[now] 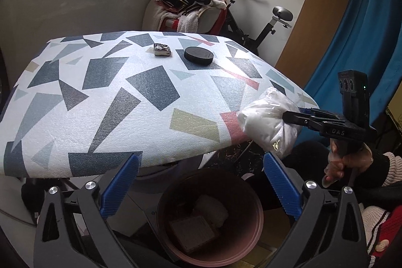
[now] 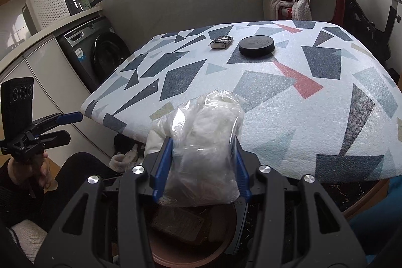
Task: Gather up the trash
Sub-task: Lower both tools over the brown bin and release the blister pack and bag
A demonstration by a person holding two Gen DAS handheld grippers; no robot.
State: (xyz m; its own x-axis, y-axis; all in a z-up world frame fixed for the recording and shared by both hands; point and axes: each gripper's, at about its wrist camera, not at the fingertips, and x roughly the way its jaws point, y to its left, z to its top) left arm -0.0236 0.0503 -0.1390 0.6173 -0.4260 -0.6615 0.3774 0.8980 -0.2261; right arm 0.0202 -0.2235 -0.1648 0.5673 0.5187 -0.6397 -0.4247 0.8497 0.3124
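Right wrist: right gripper (image 2: 201, 162) jaws clamped on plastic bag (image 2: 201, 142) above bin (image 1: 246, 250); left gripper (image 1: 201, 182) jaws apart.

One bag (image 2: 203, 142), one puck (image 2: 256, 44), one bin (image 1: 209, 220)

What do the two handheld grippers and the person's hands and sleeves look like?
Both grippers, left gripper and right gripper, are black frames with silver bolts and ribbed blue finger pads. The right one carries white "DAS" lettering and a black box with a green light. The hand looks bare; the cuff is cream knit.
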